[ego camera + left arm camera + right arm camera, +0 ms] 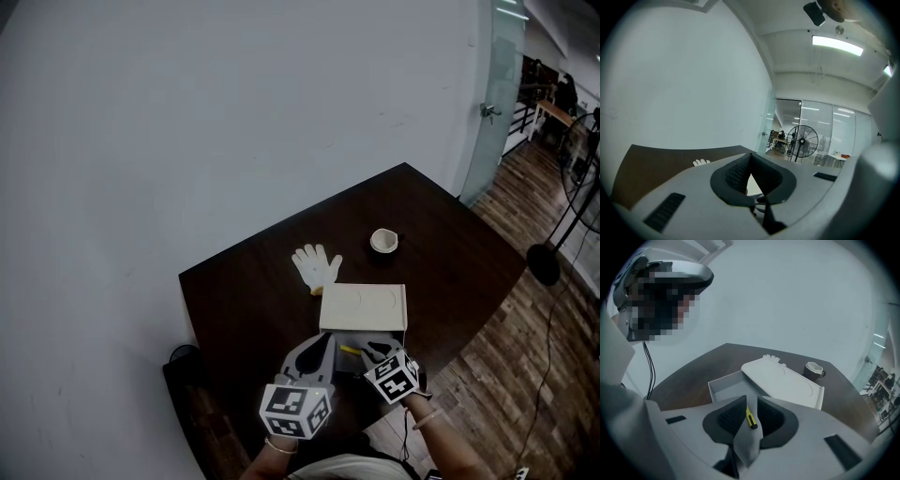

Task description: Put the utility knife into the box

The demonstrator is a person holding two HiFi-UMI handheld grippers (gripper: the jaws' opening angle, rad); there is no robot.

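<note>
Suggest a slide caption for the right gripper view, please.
Right gripper with a yellow utility knife between its jaws, facing the open white box on the dark table.

Head view looks steeply down; both gripper views skim the table (450,244), sharing the glove (317,267).

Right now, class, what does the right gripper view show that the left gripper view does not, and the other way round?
Only the right gripper view shows the yellow utility knife held between the right gripper's jaws, the open white box, its lid lying across its far part, and a dark cup. Only the left gripper view shows a standing fan, a lit ceiling light, and the left gripper, jaws together on nothing. Both show the dark table, the white glove and the pale wall.
</note>
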